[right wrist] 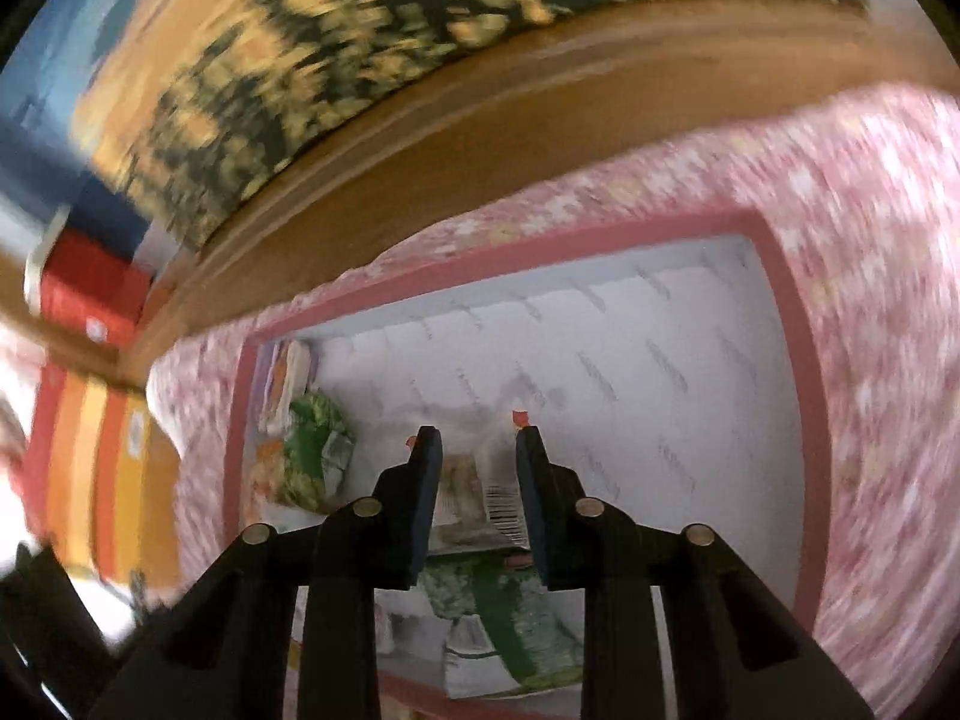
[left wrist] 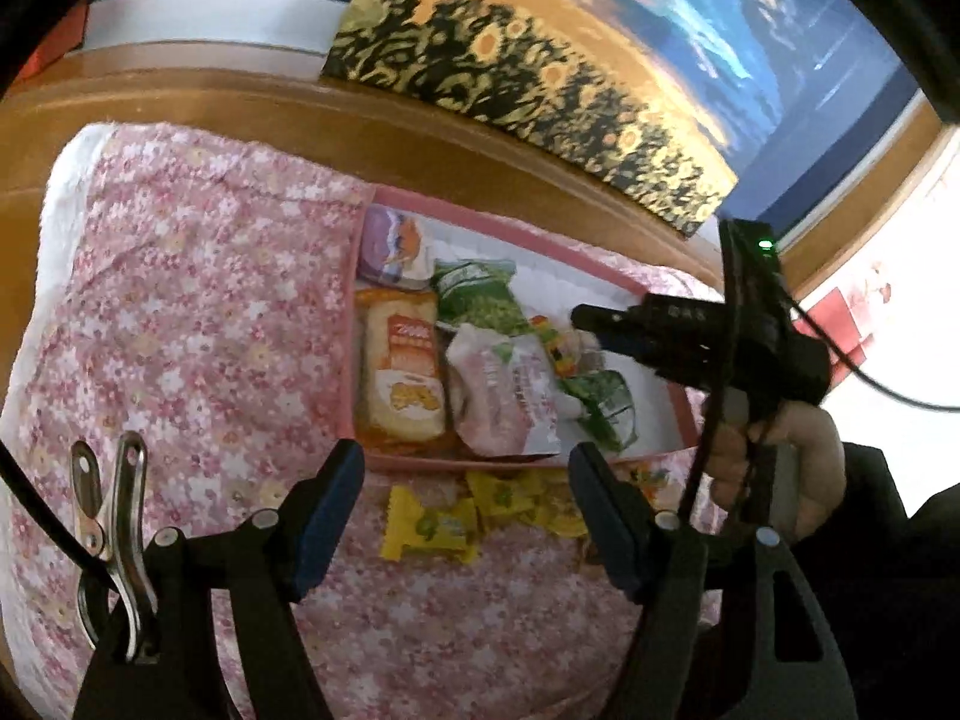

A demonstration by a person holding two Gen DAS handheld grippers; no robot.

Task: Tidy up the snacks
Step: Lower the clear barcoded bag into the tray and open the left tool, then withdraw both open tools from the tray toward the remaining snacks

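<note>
Pink-rimmed box [left wrist: 660, 294] sits on a pink floral quilt [left wrist: 180, 312], up against a wooden bed frame [left wrist: 240, 102] with a sunflower picture [left wrist: 540, 72] leaning behind it. Inside the box, packed to its left end: a purple packet [left wrist: 390, 243], an orange bread packet [left wrist: 405, 372], a green packet [left wrist: 480, 294], a pale pink packet [left wrist: 510, 396] and another green one [left wrist: 603, 402]. The right part of the white lining is bare. Yellow candy packets [left wrist: 429, 525] lie loose on the quilt, just outside the box's near rim.

Left gripper [left wrist: 465, 516] hangs above those yellow packets, jaws wide, nothing between them. Right gripper [right wrist: 477, 480], held by a hand [left wrist: 780, 468], reaches into the box; jaws narrow, with a small barcoded wrapper [right wrist: 480, 504] between the pads, apparently pinched, over the green packet. That view is blurred
</note>
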